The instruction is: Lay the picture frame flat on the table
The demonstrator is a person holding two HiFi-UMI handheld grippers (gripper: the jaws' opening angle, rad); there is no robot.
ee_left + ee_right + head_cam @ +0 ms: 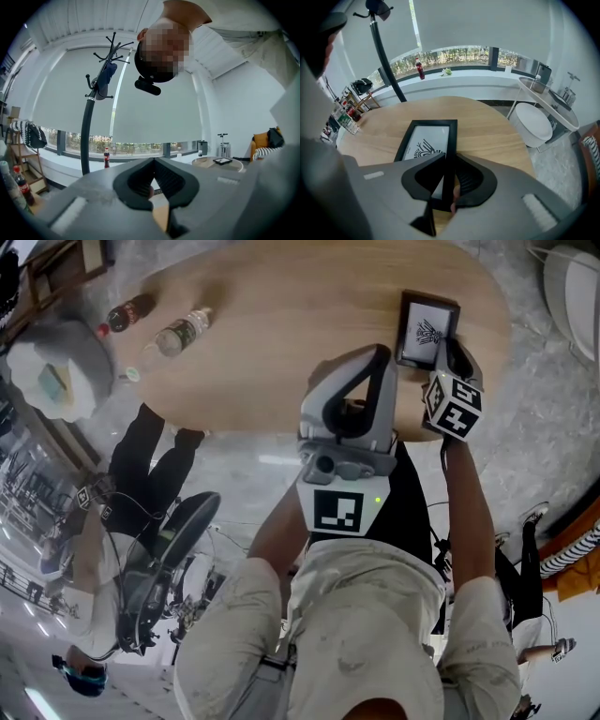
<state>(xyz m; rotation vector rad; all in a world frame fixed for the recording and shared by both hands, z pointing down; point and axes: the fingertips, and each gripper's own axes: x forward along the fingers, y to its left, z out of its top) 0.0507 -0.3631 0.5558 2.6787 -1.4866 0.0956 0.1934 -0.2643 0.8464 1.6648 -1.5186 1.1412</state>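
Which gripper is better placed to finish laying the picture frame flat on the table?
Right. The right gripper is shut on the picture frame by its edge, over the table. The left gripper is shut on nothing, and the frame is not in its view.

Bright, even daylight in all views. Source: curved strip of windows under pale grey roller blinds. Soft, faint shadows on light oval wooden table. Heavy fisheye bending, dark vignette at corners. Grey left gripper housing near lens is soft. Black-rimmed picture frame print is sharp. Head view periphery smeared.
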